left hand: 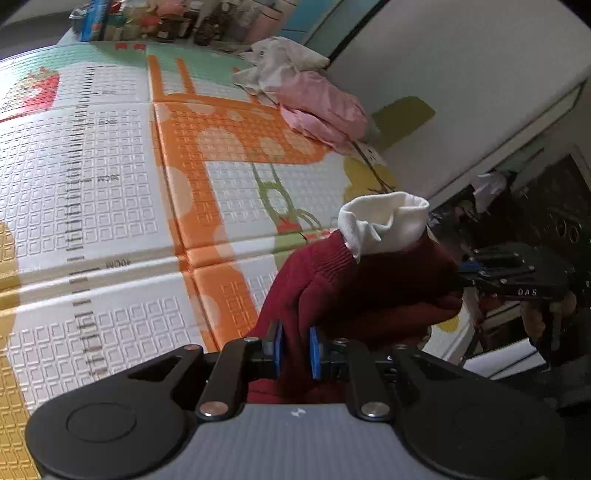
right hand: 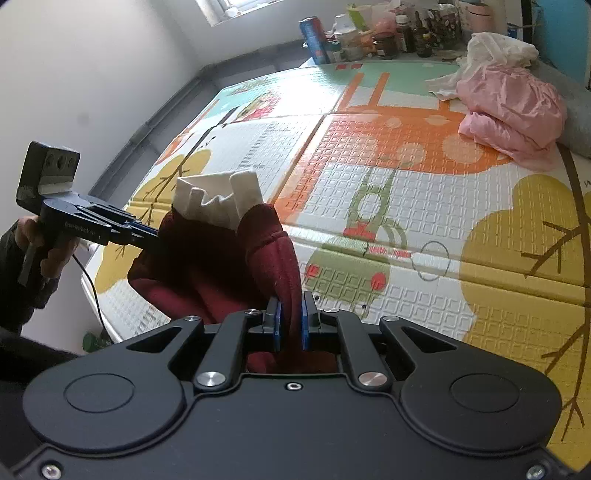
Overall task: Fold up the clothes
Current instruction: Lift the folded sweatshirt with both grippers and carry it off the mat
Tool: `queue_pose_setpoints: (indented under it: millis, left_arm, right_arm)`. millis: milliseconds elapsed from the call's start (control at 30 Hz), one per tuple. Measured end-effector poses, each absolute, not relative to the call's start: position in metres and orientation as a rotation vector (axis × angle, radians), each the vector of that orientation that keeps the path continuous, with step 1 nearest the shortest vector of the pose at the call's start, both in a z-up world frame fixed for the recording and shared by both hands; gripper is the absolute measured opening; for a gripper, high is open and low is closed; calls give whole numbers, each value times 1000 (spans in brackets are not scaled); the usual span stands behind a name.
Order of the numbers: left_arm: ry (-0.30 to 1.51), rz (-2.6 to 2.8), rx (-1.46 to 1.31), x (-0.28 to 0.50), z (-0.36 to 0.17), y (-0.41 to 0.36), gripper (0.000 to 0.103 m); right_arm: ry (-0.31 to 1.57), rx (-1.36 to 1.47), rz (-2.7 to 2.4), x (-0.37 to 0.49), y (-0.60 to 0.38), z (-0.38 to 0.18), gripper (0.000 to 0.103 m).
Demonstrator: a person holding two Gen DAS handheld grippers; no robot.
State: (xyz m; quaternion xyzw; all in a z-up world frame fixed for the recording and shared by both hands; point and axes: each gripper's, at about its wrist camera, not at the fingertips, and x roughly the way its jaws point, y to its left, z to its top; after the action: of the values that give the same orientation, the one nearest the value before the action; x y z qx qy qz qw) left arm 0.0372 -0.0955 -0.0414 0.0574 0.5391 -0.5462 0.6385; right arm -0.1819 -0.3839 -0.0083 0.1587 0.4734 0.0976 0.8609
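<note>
Maroon ribbed knit garment (left hand: 354, 288) with white lining, bunched, pinched by left tool (left hand: 296, 347) and right tool (right hand: 289, 325).

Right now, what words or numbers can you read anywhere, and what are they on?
"DAS": black body of the right gripper.
"40CM" and "30CM": ruler marks printed on the colourful embossed foam play mat, upside down in the left wrist view.
Lettering on the black left gripper: too blurred.
Labels on the far jars and blue can: too small.
</note>
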Motion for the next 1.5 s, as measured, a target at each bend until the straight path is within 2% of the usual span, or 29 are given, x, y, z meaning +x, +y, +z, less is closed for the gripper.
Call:
queue_pose_setpoints:
  millis: [600,1100,1500]
  left_arm:
    - [1348,-1257,281,-2,-74,-69,22]
    - [1438,-1238,335,-25,-103,-53,26]
    - [1443,-1252,386,-46,-119,-53,27]
  right_arm:
    - [1114,167,343,-228,-342,-26,8]
    - [1278,196,370,-244,-331,-78,9]
    - [1310,187,316,-249,-329,-99,9]
